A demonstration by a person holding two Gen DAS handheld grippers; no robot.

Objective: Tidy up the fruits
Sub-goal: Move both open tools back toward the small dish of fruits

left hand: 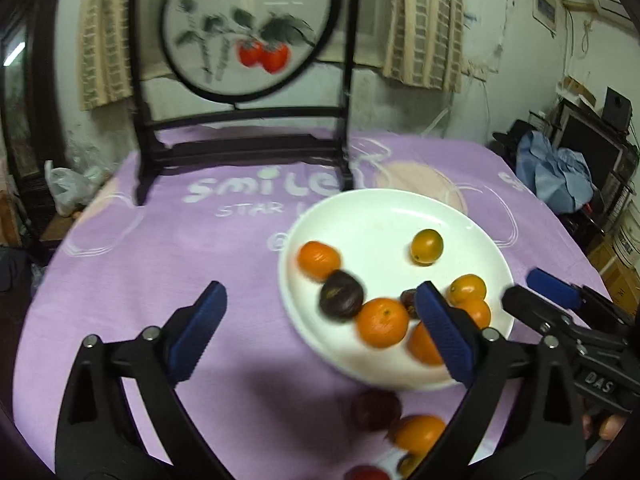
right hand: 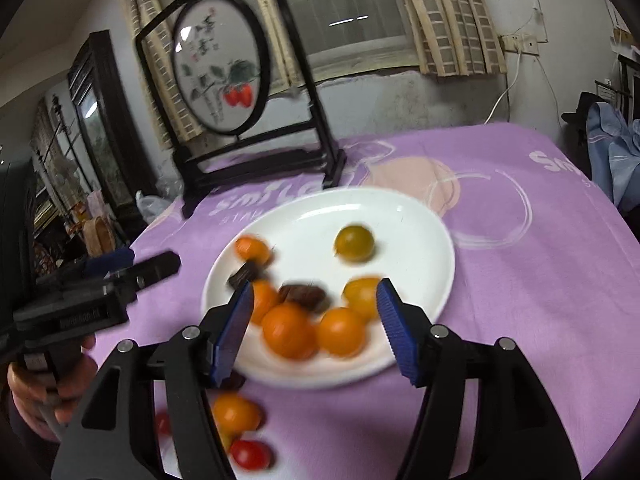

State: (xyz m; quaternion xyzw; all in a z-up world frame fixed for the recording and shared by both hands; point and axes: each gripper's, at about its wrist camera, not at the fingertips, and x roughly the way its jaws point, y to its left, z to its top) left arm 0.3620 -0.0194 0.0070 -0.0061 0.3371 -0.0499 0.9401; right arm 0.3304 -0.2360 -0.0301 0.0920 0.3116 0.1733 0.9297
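Note:
A white plate [left hand: 400, 208] [right hand: 400, 216] on the purple cloth holds several orange kumquats [left hand: 382, 322] [right hand: 289, 330], a yellow-green one [left hand: 427, 246] [right hand: 354, 243] and dark chestnuts [left hand: 341, 294] [right hand: 302, 294]. Loose fruit lies in front of the plate: an orange one [left hand: 418, 434] [right hand: 235, 412], a dark red one [left hand: 376, 408] and a red tomato [right hand: 250, 454]. My left gripper [left hand: 320, 320] is open and empty over the plate's left edge. My right gripper [right hand: 316, 320] is open and empty over the plate's near side; it also shows in the left wrist view [left hand: 536, 292].
A dark wooden stand with a round painted screen [left hand: 244, 28] [right hand: 218, 64] stands at the back of the table. The purple tablecloth [left hand: 200, 248] [right hand: 540, 264] covers the table. A blue cloth heap [left hand: 556, 176] lies beyond the right edge.

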